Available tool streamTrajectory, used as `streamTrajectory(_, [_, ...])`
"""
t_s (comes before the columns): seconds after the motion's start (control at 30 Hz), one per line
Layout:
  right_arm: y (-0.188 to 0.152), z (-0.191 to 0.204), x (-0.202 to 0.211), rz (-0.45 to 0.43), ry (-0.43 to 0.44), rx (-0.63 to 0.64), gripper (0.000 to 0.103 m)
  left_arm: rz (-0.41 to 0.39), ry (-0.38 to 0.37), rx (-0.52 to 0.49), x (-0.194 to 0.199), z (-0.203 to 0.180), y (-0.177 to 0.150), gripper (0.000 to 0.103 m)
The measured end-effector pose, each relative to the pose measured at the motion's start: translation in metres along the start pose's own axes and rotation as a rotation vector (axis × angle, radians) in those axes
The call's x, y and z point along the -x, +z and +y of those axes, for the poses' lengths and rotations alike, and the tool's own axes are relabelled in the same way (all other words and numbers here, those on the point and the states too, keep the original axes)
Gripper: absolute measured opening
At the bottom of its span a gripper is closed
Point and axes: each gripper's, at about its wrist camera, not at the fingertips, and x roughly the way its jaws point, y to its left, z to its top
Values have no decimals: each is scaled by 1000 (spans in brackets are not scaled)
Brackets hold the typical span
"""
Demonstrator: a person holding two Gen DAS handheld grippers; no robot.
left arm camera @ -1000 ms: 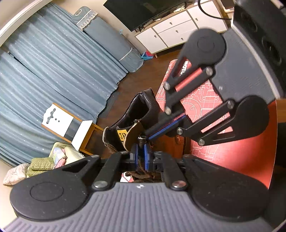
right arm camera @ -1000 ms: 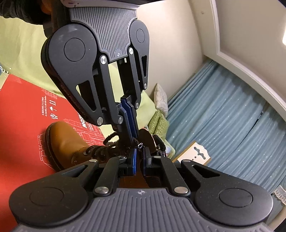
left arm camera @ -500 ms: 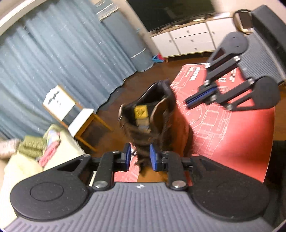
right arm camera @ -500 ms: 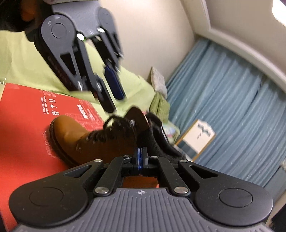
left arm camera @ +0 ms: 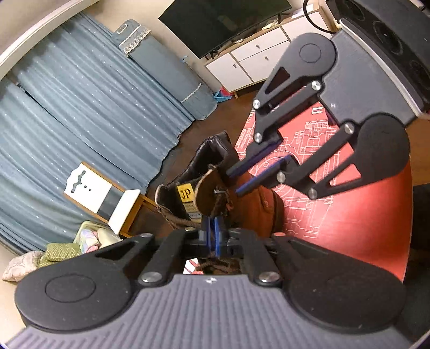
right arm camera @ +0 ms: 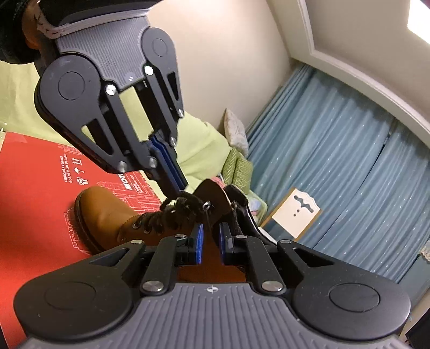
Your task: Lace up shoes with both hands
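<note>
As jaws close — left gripper [left arm camera: 211,233] on lace [left arm camera: 215,239]

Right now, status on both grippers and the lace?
Left gripper closing on the lace. Right gripper opening, nothing between pads. Boot upright on red board. Nothing blocking.

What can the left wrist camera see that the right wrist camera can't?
Only the left wrist view shows the dark TV, the white cabinet, the yellow label inside the boot and the wooden floor.

Only the right wrist view shows the boot's round toe, the laced-up front and the light green bedding.

Both show the brown boot on the red cardboard box, the blue curtains, the small white chair, and both tools: the left tool closing around the lace, the right tool opening.
</note>
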Motion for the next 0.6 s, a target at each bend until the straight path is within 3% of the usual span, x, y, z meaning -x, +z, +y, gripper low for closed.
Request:
streamTrajectory(0.27, [5, 2, -10, -3, -24, 2, 1, -15, -18, -55, -8, -5, 4, 4])
streamTrajectory(0.6, [3, 7, -9, -27, -56, -10, 0, 6, 12, -60, -9, -6, -2, 5])
